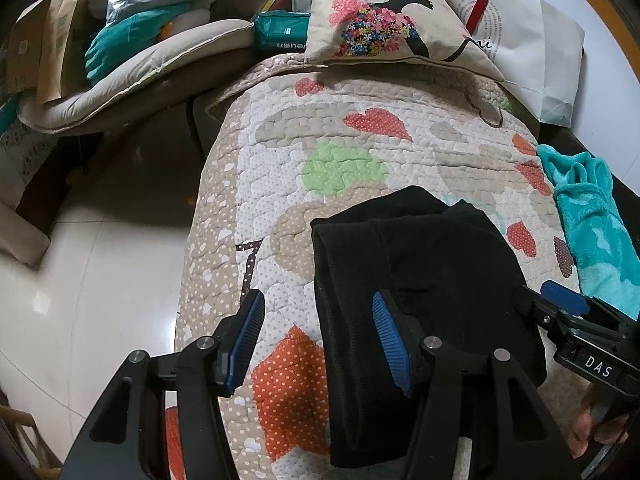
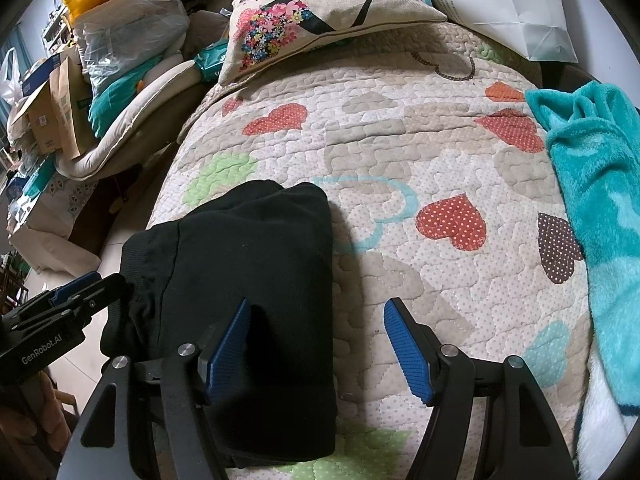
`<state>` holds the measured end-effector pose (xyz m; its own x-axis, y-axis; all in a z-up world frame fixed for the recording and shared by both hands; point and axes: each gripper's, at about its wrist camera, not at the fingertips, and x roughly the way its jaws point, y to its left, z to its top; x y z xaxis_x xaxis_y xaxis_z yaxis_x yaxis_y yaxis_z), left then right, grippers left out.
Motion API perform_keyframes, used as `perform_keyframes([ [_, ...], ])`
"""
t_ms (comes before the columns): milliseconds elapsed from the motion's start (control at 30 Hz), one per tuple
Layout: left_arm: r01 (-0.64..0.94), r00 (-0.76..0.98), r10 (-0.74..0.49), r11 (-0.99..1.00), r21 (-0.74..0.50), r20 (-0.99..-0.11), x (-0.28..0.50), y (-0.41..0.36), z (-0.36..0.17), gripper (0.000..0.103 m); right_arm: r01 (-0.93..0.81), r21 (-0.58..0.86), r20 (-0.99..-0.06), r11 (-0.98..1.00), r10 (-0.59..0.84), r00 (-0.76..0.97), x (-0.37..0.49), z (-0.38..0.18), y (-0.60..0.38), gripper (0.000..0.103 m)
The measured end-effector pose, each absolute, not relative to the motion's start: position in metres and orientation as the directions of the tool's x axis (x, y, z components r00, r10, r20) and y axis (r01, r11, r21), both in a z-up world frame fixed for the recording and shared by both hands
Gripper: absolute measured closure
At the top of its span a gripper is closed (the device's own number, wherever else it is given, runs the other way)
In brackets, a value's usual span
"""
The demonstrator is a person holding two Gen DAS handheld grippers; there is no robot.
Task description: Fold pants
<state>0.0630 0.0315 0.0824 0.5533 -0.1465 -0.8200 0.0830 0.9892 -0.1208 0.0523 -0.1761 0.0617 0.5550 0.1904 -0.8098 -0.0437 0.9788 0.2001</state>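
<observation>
Blue ribbed fingers (image 1: 390, 338) of the left gripper (image 1: 320, 340) stand spread wide apart nearest the lens, released and grasping nothing; the right-hand finger sits over the black knit pants (image 1: 420, 300), the left-hand one over bare quilt. The right gripper (image 2: 326, 350) is likewise released, its left finger (image 2: 228, 350) over the bundle's right portion and its right finger over open quilt. The pants lie as a compact, roughly rectangular folded bundle on the near part of the heart-patterned quilted bed cover (image 2: 400, 128), close to the bed's left edge, with the pale tiled floor (image 1: 100, 260) just beyond. Judged from this state, folding appears nearly or fully complete. Risks: either finger resting on or near the top layer may drag the fabric as the gripper lifts away, because the ribbed pads catch on knit; this would open the fold. The ribbed waistband or cuff layers visible along the left side look loosely stacked and may slump outward. A sideways push to the left could slide the bundle off the bed edge. The teal fleece garment (image 2: 592, 184) lies well apart at the right and the floral printed cushion (image 2: 312, 12) at the far end, so neither is likely to interfere.
</observation>
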Motion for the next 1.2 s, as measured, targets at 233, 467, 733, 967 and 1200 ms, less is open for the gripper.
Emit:
perform_keyframes([
  [233, 0.081, 0.549, -0.151, 0.989, -0.128, -0.822, 0.063, 0.032, 0.082, 0.048, -0.044, 0.2, -0.81, 0.979, 0.19, 0.555, 0.053, 0.062, -0.176, 0.029],
  [467, 0.078, 0.547, -0.153, 0.988, -0.131, -0.823, 0.064, 0.033, 0.081, 0.048, -0.038, 0.204, -0.807, 0.978, 0.191, 0.558, 0.051, 0.057, -0.177, 0.027],
  [733, 0.061, 0.557, -0.209, 0.975, -0.212, -0.804, 0.064, 0.043, 0.087, 0.048, -0.026, 0.219, -0.816, 0.975, 0.197, 0.544, 0.047, 0.069, -0.18, 0.027],
  [967, 0.007, 0.513, -0.363, 0.908, -0.419, -0.778, 0.071, 0.066, 0.078, 0.048, -0.109, 0.284, -0.843, 0.953, 0.303, 0.445, 0.078, 0.116, -0.183, 0.02],
  [1200, -0.026, 0.462, -0.472, 0.839, -0.543, -0.751, 0.077, 0.073, 0.057, 0.048, -0.019, 0.428, -0.832, 0.904, 0.402, 0.381, 0.116, 0.068, -0.202, 0.02],
])
